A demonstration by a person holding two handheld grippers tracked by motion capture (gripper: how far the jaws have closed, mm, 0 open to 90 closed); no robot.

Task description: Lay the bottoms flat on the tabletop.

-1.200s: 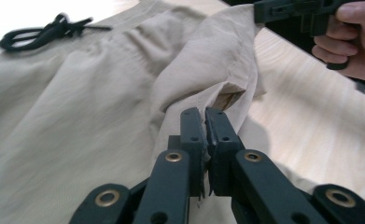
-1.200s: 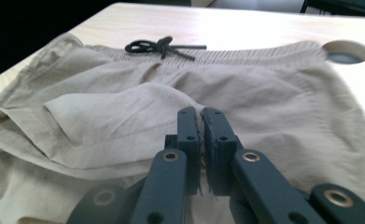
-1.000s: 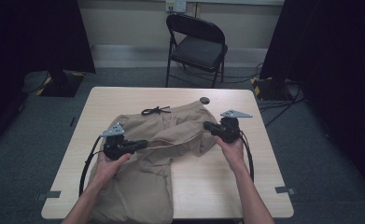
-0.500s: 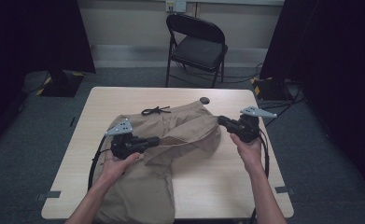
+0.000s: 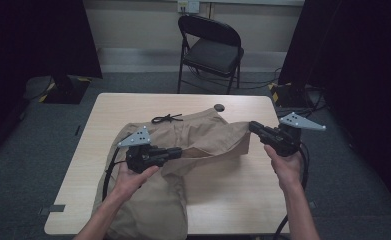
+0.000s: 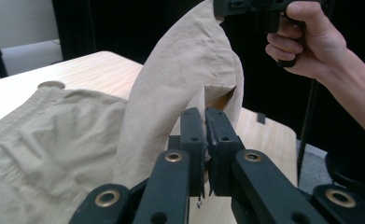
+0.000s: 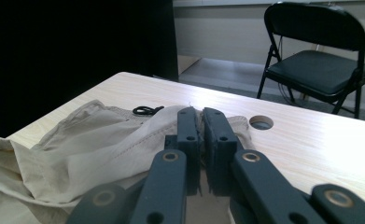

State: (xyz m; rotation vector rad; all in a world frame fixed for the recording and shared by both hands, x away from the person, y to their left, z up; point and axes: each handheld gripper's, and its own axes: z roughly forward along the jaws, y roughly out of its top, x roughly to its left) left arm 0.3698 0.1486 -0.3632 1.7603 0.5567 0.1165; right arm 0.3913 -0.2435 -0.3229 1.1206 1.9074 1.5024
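On the table point(image 5: 233, 190) the trousers point(image 5: 153, 200) lie over its left half, running from the middle toward the near edge at 6 o'clock. Their drawstring point(image 5: 166, 118) sits at their far end, toward 12 o'clock. A cable hole point(image 5: 219, 107) in the tabletop is just right of the drawstring, at 1 o'clock from the trousers. One trouser leg stretches across from the left gripper point(image 5: 179, 151) at 9 o'clock to the right gripper point(image 5: 253, 126) at 3 o'clock. A chair point(image 5: 210, 50) stands behind the table at 12 o'clock.

Lower part of the tan shorts point(image 5: 153, 210) cut off by the high view's bottom edge.
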